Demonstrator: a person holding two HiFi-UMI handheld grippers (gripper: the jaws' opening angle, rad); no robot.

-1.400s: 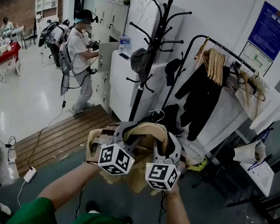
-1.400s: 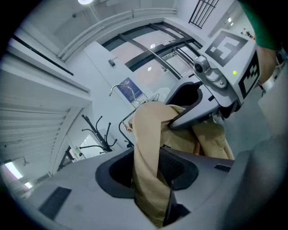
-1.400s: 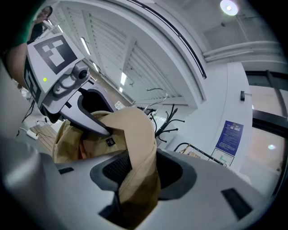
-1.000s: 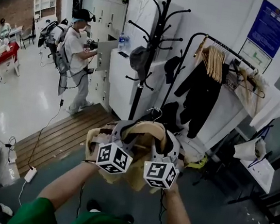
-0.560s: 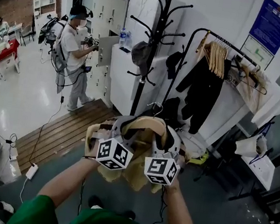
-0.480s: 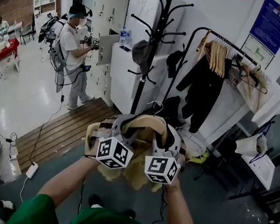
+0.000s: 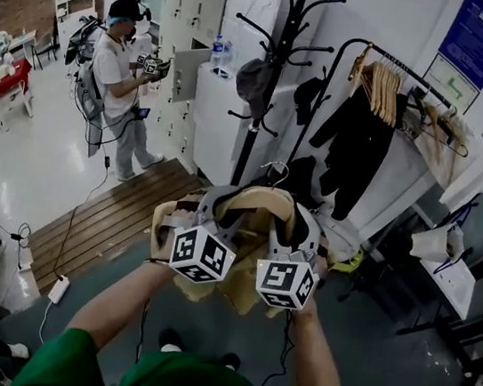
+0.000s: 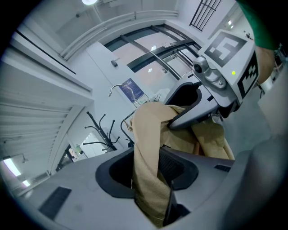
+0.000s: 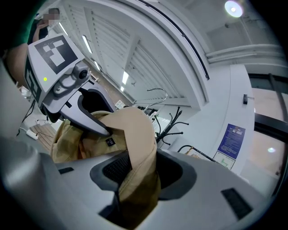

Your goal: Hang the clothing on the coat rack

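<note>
Two grippers carry the load in the head view: left gripper [image 7: 218, 207] and right gripper [image 7: 301, 228] sit side by side at chest height with the tan garment [image 7: 253, 207] bunched between and in front of them. Against the earlier frames the black coat rack [image 7: 279, 58] looms a bit larger and nearer and the wooden floor strip [image 7: 111, 222] has slid toward the person, so the walk-up continues. The hold looks unchanged. A thin wire hook [image 7: 274, 170] pokes up over the cloth, probably a hanger's top, but it is too fine to be sure. In the left gripper view the jaws are clamped on a thick fold of the tan cloth [image 8: 150, 148], part-way closed, pads pressing the fabric, with the rack small and well apart in the background [image 8: 96, 132]. In the right gripper view it is the same story, with the jaws pinched on another fold [image 9: 137, 157], the other gripper's jaw crossing the cloth at left, and the rack's arms beyond [image 9: 173, 126]. In my judgement this is the approach phase: nothing is hung yet, the garment is well short of any peg, and it needs lifting toward a free arm next.
</note>
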